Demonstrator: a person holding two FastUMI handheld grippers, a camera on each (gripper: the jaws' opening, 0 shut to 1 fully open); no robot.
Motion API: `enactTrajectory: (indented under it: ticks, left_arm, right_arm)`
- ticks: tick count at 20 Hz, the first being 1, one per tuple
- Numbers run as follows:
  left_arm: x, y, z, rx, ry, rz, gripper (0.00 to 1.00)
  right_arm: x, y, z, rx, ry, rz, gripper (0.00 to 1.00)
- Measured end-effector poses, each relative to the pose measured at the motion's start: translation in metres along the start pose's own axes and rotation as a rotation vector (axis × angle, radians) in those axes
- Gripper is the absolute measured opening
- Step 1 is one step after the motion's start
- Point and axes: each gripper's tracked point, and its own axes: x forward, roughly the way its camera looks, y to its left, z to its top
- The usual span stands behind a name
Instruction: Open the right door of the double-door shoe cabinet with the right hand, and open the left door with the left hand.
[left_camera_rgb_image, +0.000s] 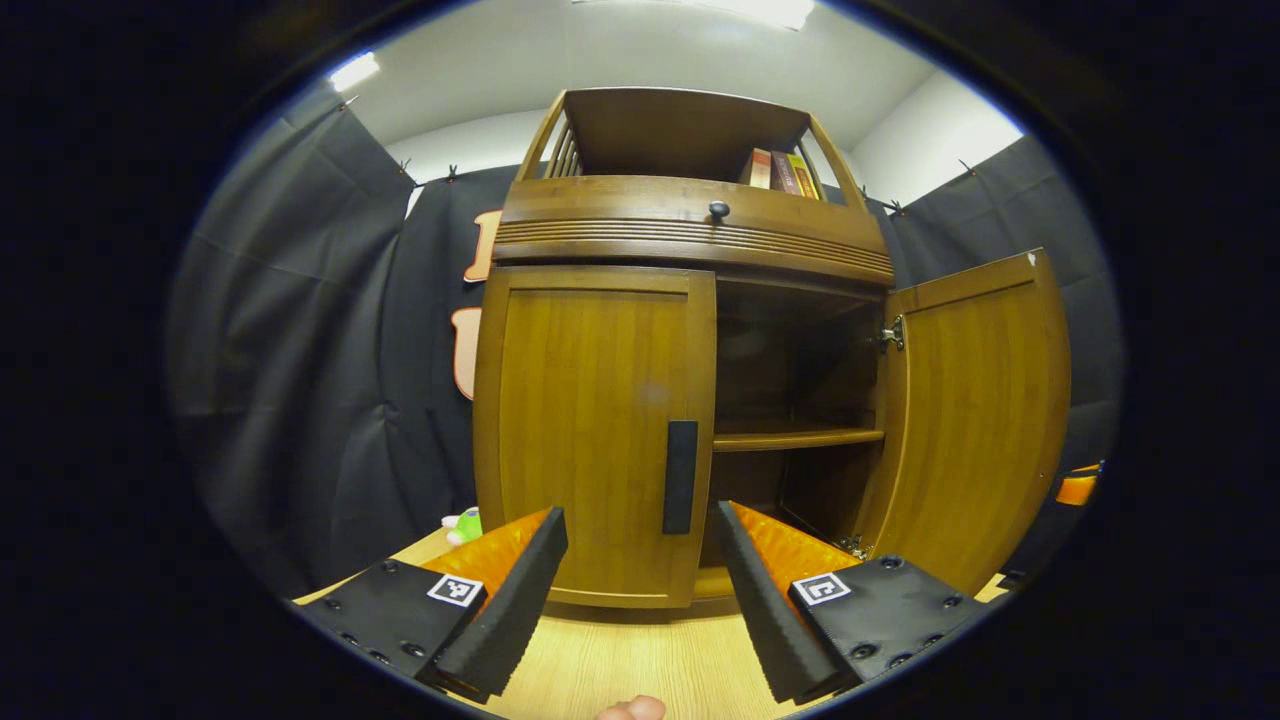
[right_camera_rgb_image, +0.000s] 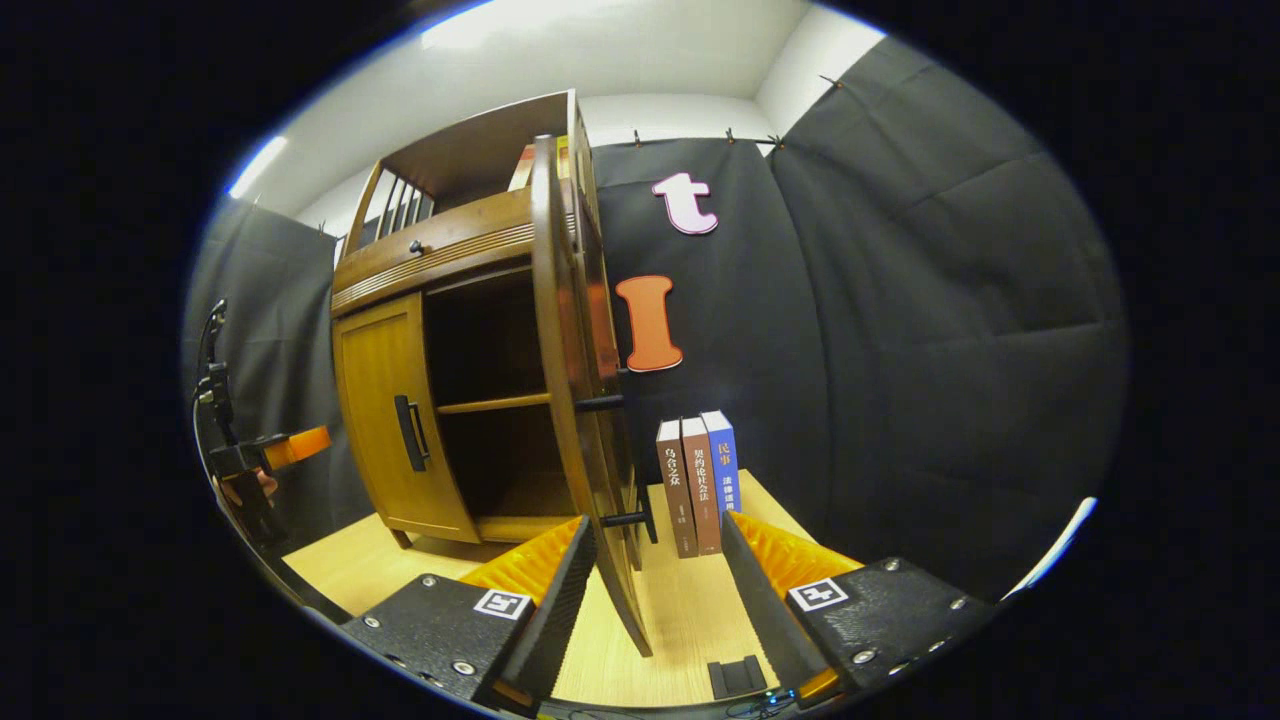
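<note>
The wooden shoe cabinet (left_camera_rgb_image: 690, 230) stands on a light wood table (left_camera_rgb_image: 640, 660). Its left door (left_camera_rgb_image: 590, 420) is closed, with a black vertical handle (left_camera_rgb_image: 680, 477) at its inner edge. My left gripper (left_camera_rgb_image: 640, 520) is open just in front of that handle, not touching it. The right door (left_camera_rgb_image: 975, 420) is swung wide open, baring the inner shelf (left_camera_rgb_image: 797, 438). In the right gripper view this door (right_camera_rgb_image: 565, 380) stands edge-on, its handle (right_camera_rgb_image: 625, 518) on the outer face. My right gripper (right_camera_rgb_image: 657, 530) is open, with the door's lower edge running between its fingers.
Three books (right_camera_rgb_image: 700, 480) stand upright on the table right of the open door. More books (left_camera_rgb_image: 782, 172) sit in the cabinet's top shelf, above a drawer knob (left_camera_rgb_image: 718, 210). A green toy (left_camera_rgb_image: 465, 523) lies left of the cabinet. A hand (right_camera_rgb_image: 245, 490) holds the left gripper (right_camera_rgb_image: 290, 445).
</note>
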Motion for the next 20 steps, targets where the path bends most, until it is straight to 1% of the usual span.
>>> enactTrajectory:
  ticks: [1, 3, 4, 5, 6, 8, 9, 10, 11, 12, 14, 16, 17, 18, 19, 20]
  left_arm:
    - [0.003, -0.001, -0.002, 0.001, 0.005, -0.003, 0.95]
    - [0.002, 0.001, -0.005, 0.001, 0.015, 0.001, 0.95]
    - [0.003, 0.001, -0.006, 0.0, 0.02, 0.008, 0.95]
    - [0.003, 0.002, -0.006, -0.005, 0.024, 0.013, 0.95]
    - [0.003, 0.003, -0.007, -0.009, 0.029, 0.019, 0.95]
    - [0.003, 0.005, -0.008, -0.011, 0.032, 0.035, 0.95]
    - [0.003, 0.006, -0.009, -0.008, 0.032, 0.041, 0.94]
    - [0.003, 0.006, -0.009, -0.005, 0.033, 0.049, 0.95]
    - [0.005, 0.007, -0.008, -0.003, 0.03, 0.063, 0.94]
    - [0.006, 0.006, -0.007, -0.011, 0.024, 0.069, 0.95]
    - [0.007, 0.005, -0.008, -0.04, 0.024, 0.046, 0.95]
    - [0.007, 0.003, -0.009, -0.043, 0.03, 0.024, 0.95]
    - [0.009, 0.002, -0.008, -0.036, 0.029, 0.014, 0.97]
    - [0.011, 0.001, -0.007, -0.026, 0.022, 0.006, 0.95]
    - [0.016, 0.001, -0.005, -0.012, 0.012, -0.004, 0.95]
    - [0.023, -0.001, -0.004, -0.006, 0.006, -0.019, 0.97]
  right_arm:
    - [-0.004, 0.011, 0.002, -0.011, 0.016, -0.002, 0.8]
    - [-0.006, 0.045, 0.008, -0.016, 0.018, 0.03, 0.83]
    - [-0.003, 0.065, 0.012, -0.029, 0.012, 0.057, 0.97]
    - [0.0, 0.081, 0.017, -0.046, 0.007, 0.078, 0.98]
    - [0.003, 0.098, 0.02, -0.071, 0.008, 0.101, 0.87]
    - [0.02, 0.112, 0.023, -0.088, -0.006, 0.083, 0.91]
    - [0.029, 0.121, 0.024, -0.077, -0.015, 0.085, 1.0]
    - [0.035, 0.13, 0.024, -0.064, -0.029, 0.091, 1.0]
    - [0.039, 0.135, 0.023, -0.072, -0.035, 0.097, 1.0]
    - [0.044, 0.14, 0.021, -0.094, -0.035, 0.096, 0.92]
    - [0.049, 0.147, 0.015, -0.112, -0.03, 0.115, 0.92]
    - [0.049, 0.155, 0.012, -0.086, -0.017, 0.136, 0.92]
    - [0.047, 0.156, 0.01, -0.065, -0.016, 0.136, 0.92]
    - [0.045, 0.157, 0.01, -0.051, -0.02, 0.131, 0.92]
    - [0.044, 0.154, 0.01, -0.046, -0.029, 0.109, 1.0]
    - [0.04, 0.147, 0.01, -0.053, -0.038, 0.087, 1.0]
